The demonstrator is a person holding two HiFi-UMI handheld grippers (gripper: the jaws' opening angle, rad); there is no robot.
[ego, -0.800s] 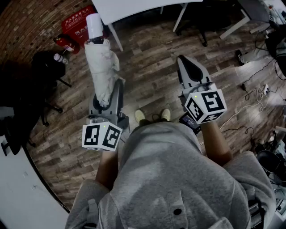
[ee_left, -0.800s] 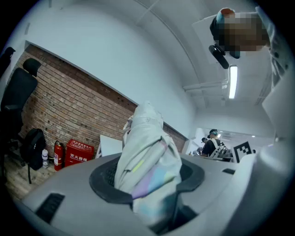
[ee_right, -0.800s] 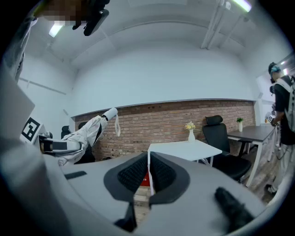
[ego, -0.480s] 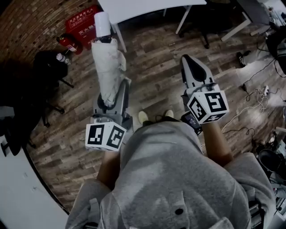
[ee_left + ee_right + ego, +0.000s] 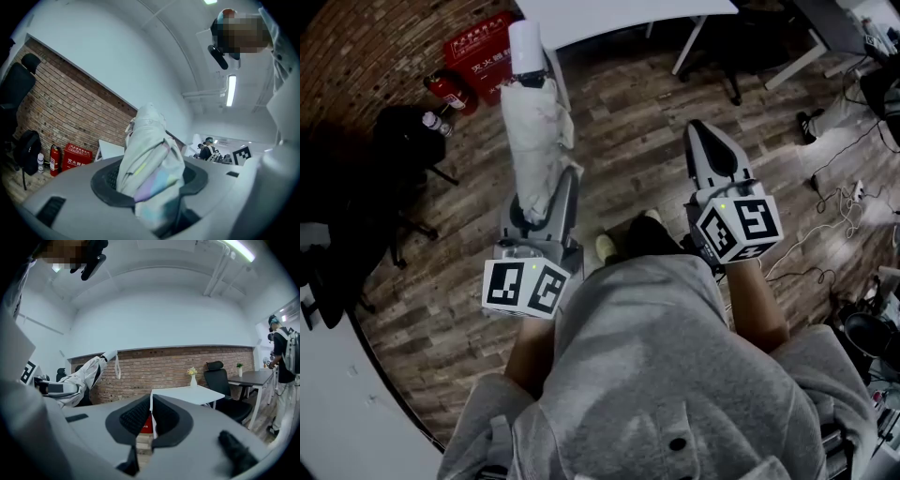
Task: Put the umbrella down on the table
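A folded white umbrella (image 5: 532,131) points away from me, its white handle (image 5: 525,45) close to the edge of the white table (image 5: 619,14). My left gripper (image 5: 540,199) is shut on the umbrella's fabric near its lower end. In the left gripper view the bundled umbrella (image 5: 147,159) fills the gap between the jaws of that gripper (image 5: 150,190). My right gripper (image 5: 712,155) hovers to the right at the same height, shut and holding nothing. In the right gripper view the right gripper (image 5: 151,420) faces the table (image 5: 187,393), with the umbrella (image 5: 86,376) at the left.
A fire extinguisher (image 5: 448,89) and a red box (image 5: 478,52) stand by the brick wall. A black chair (image 5: 394,141) is at the left, and cables (image 5: 844,197) lie on the wood floor at the right. A vase (image 5: 193,377) stands on the table; a person (image 5: 283,362) is at the right.
Both grippers and the umbrella have moved forward, bringing the umbrella's handle nearer the table's edge. The grips are unchanged.
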